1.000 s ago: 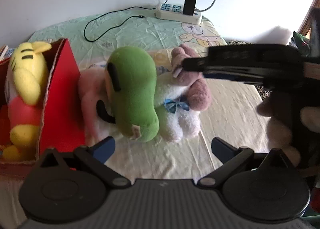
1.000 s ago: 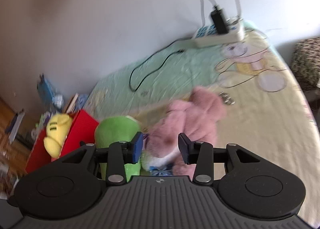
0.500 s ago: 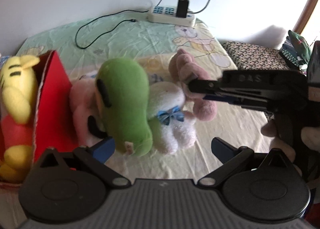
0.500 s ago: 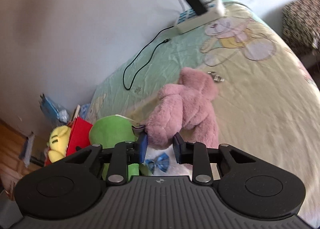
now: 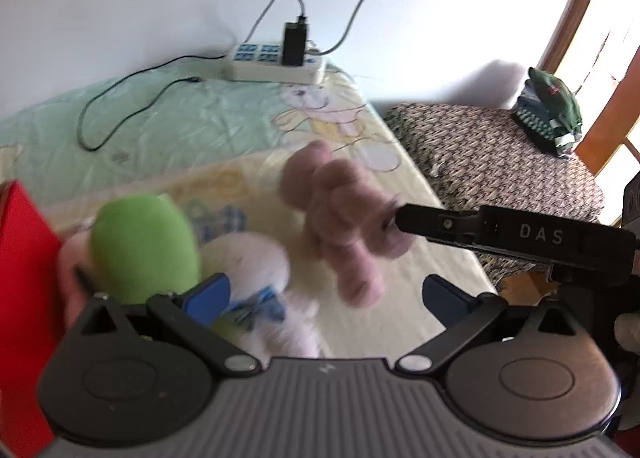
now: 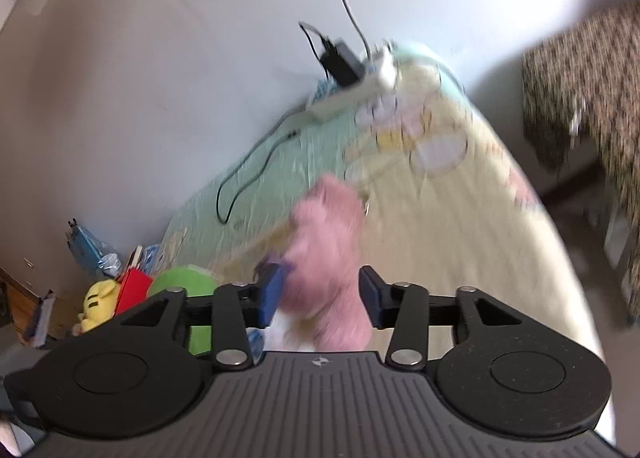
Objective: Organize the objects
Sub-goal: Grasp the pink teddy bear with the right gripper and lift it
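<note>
A pink plush (image 5: 340, 217) hangs blurred above the bedsheet (image 5: 240, 125), beside a white plush with a blue bow (image 5: 256, 262) and a green plush (image 5: 144, 246). My right gripper (image 6: 322, 296) has the pink plush (image 6: 324, 254) between its blue pads; its jaws are opening and the pads stand just off the fur. In the left wrist view its black finger (image 5: 436, 223) reaches in from the right to the pink plush. My left gripper (image 5: 326, 296) is open and wide over the white plush, gripping nothing. A red box (image 6: 134, 290) holds a yellow plush (image 6: 96, 298) at the left.
A white power strip (image 5: 276, 65) with a black charger and a looping cable lies at the bed's far edge by the wall. Right of the bed stands a patterned bench (image 5: 500, 153) with a green bundle (image 5: 552, 109) on it. The red box's wall (image 5: 24, 258) is close on my left.
The right gripper's jaws pinched the pink plush half a second ago and now stand wide apart. The left wrist view has swung right, so the yellow plush has left it. Both views are motion-blurred.
</note>
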Motion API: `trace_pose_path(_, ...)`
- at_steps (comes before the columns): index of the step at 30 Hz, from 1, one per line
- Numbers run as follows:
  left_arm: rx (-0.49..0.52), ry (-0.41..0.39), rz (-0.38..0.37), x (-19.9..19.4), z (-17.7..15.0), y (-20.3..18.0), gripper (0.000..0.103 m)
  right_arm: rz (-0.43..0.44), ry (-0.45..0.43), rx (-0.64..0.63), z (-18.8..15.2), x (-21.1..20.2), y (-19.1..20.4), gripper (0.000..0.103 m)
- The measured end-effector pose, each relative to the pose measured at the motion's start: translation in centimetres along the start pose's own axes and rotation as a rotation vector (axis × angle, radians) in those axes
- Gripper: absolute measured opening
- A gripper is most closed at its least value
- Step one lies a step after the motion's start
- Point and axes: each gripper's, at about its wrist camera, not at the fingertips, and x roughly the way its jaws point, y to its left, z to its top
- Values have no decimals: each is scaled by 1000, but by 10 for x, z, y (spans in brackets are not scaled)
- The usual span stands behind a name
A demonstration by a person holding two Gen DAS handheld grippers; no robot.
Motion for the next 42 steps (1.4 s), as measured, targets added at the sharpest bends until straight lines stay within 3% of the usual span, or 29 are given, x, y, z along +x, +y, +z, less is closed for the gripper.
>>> trace_pose_path(1,3,-3,-11,4,3,-2,102,0,-15,-10,4,1,-2,60)
trace_pose_path(7,53,-12,-24,34,19,-12,97,110,-20,53,29,21,-17,60)
trace_pose_path(11,62,18,-41,52,24,-16,95,10,-12,-50,33,43,-11,59)
trace_pose_path(16,69,36,-100,66,26,-20,95,-20,-55,-9,36,45,-37,59)
trace_pose_path(26,66,123,-140,113,27,-29,88,-90,9,-6,31,67,-70,60)
trace_pose_path(30,43,140,-151,126,26,-26,89,-36,10,38,30,72,-80,59)
trace_pose_path(32,23,142,-167,129,27,-23,90,-2,24,48,30,73,-81,50)
trace_pose_path(42,7,146,-182,123,25,-18,89,113,95,236,20,60,-91,36)
